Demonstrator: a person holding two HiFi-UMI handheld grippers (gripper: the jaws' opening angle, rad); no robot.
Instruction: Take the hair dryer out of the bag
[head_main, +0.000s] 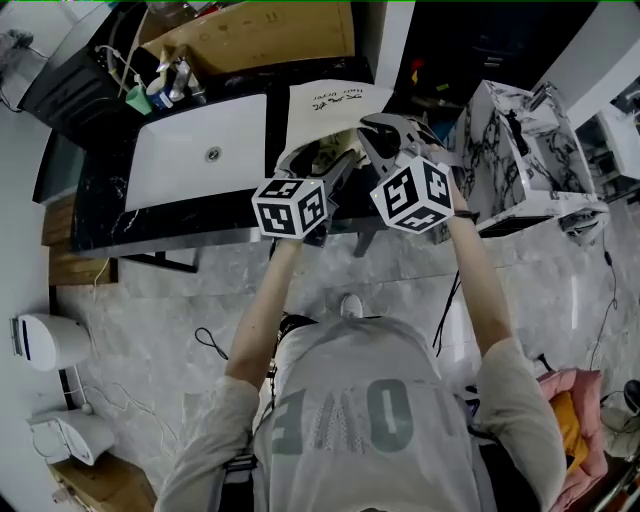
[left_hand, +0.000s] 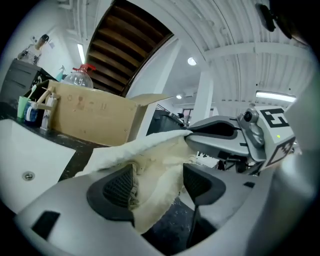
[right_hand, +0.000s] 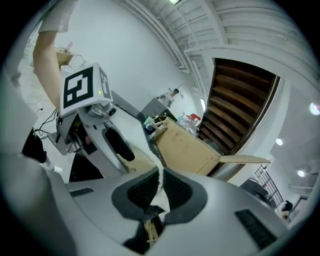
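On the desk (head_main: 110, 225), the right tongs (right_hand: 160, 186) clamp the bag (left_hand: 155, 150) by its rim while the left tongs (left_hand: 159, 185) gape around loose fabric; the hair dryer, unseen, is not yet out.

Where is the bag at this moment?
In the head view the bag sits on the black counter, just right of the white sink and in front of the cardboard box; the right gripper is shut on its edge.

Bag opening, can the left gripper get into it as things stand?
Probably yes: the right gripper pinches the bag rim up, and the left gripper, fingers apart, is right at it.
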